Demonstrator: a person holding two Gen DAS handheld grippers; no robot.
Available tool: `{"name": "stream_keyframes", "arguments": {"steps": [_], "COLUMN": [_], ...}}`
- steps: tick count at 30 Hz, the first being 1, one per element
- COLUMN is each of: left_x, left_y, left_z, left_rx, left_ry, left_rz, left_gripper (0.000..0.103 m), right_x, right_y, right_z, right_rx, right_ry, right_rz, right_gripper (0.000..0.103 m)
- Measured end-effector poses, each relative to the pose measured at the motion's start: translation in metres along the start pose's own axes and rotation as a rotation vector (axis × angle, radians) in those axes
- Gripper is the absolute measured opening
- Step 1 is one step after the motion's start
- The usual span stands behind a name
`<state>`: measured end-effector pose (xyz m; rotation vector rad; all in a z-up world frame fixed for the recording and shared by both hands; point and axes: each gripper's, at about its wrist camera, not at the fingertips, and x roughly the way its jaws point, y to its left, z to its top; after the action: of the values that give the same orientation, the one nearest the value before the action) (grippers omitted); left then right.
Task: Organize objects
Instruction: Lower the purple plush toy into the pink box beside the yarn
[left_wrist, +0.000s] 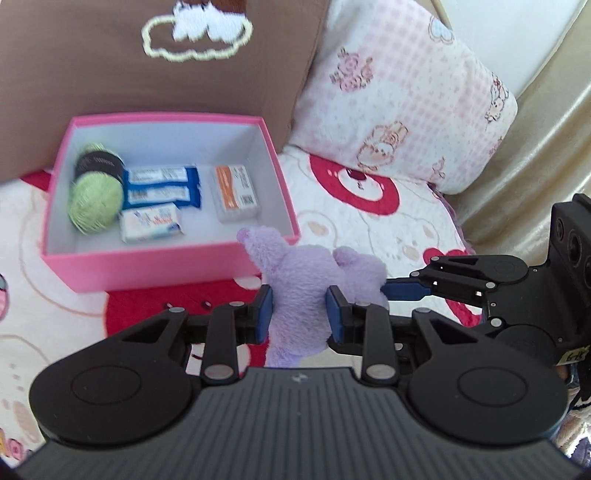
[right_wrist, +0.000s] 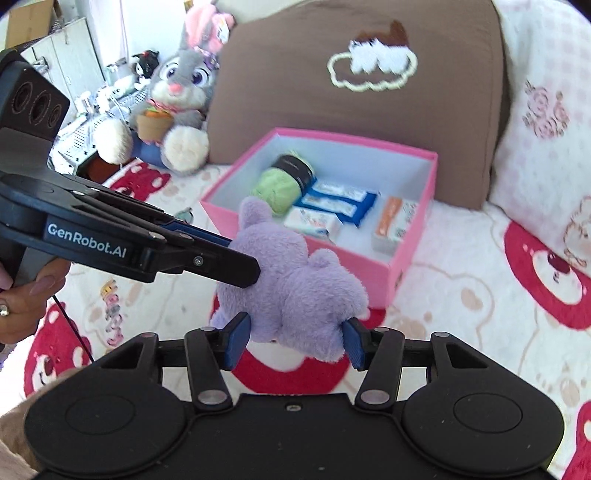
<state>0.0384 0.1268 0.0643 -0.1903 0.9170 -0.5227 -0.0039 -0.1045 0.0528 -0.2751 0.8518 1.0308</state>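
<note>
A purple plush toy (left_wrist: 299, 273) (right_wrist: 295, 288) hangs above the bedspread just in front of the pink box (left_wrist: 166, 266) (right_wrist: 413, 236). My left gripper (left_wrist: 300, 314) is shut on one end of it, the blue pads pressed into the fur. My right gripper (right_wrist: 295, 341) is shut on the other end. In the right wrist view the left gripper (right_wrist: 243, 266) comes in from the left onto the toy. In the left wrist view one of the right gripper's fingers (left_wrist: 406, 290) reaches in from the right. The box holds a green yarn ball (left_wrist: 96, 201) (right_wrist: 277, 186), blue packets (left_wrist: 162, 186) (right_wrist: 336, 201), a white packet (left_wrist: 151, 221) and an orange-white carton (left_wrist: 236, 192).
A brown cushion (left_wrist: 147, 92) (right_wrist: 351, 122) stands right behind the box, with a pink checked pillow (left_wrist: 399, 92) to its right. A grey bunny plush (right_wrist: 181, 96) sits at the back left. A person's hand (right_wrist: 22, 295) holds the left gripper's handle. The red-and-white bedspread (right_wrist: 480, 295) lies underneath.
</note>
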Motion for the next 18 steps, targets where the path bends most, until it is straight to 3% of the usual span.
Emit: {"name": "stream_keyframes", "arguments": {"steps": [7,10,13,18], "left_x": [-0.023,-0.019,-0.014,0.005], "left_y": [0.012,0.026,0.029,0.041], "left_z": [0.035,0.057,0.076,0.094], "left_rx": [-0.003,-0.076,-0.051,-0.069], "left_ry": [-0.045,-0.014,-0.001,0.014], "left_rz": [0.092,0.097,0.127,0.145], "left_gripper": [0.030,0.033,0.033,0.033], "right_x": [0.008,0.019,0.027,0.045], "right_y": [0.008,0.003,-0.002,-0.012], "right_z": [0.043,0.061,0.075,0.091], "right_rx": [-0.008,0.055,0.089,0.071], "right_ry": [-0.048,-0.026,-0.001,-0.012], "right_rz": [0.038,0.057,0.077,0.041], "right_gripper": [0.058,0.059,0.059,0.059]}}
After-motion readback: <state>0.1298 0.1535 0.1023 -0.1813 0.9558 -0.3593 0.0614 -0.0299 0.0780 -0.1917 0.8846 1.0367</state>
